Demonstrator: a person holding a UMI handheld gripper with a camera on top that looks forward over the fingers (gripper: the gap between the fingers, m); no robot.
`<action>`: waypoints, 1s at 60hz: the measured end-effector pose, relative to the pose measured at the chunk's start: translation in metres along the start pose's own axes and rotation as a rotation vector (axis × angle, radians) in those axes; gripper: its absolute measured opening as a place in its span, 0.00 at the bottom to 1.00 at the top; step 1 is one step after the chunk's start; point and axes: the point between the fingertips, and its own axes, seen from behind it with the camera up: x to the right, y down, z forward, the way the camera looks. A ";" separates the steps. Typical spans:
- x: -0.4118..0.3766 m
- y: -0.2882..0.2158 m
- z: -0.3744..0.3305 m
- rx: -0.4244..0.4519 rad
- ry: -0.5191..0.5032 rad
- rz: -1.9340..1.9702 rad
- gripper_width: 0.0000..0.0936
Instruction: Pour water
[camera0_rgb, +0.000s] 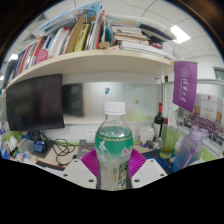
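Observation:
A clear plastic water bottle (114, 150) with a white cap and a green label stands upright between my fingers. My gripper (113, 165) is shut on it: both magenta pads (90, 162) press against its sides at the label. The bottle is held up, with the desk far below and behind it. Its lower part is hidden below the fingers.
A dark monitor (35, 100) stands to the left on a cluttered desk (60, 150). A shelf (90, 62) of books runs above. A purple banner (185, 83) hangs at the right, with a pale purple bottle (188, 148) below it and a dark bottle (158, 122) nearby.

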 end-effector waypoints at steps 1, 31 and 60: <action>0.003 0.007 0.003 -0.012 -0.005 0.001 0.37; 0.037 0.098 0.047 -0.041 -0.048 -0.033 0.38; 0.038 0.125 0.011 -0.092 -0.013 -0.092 0.89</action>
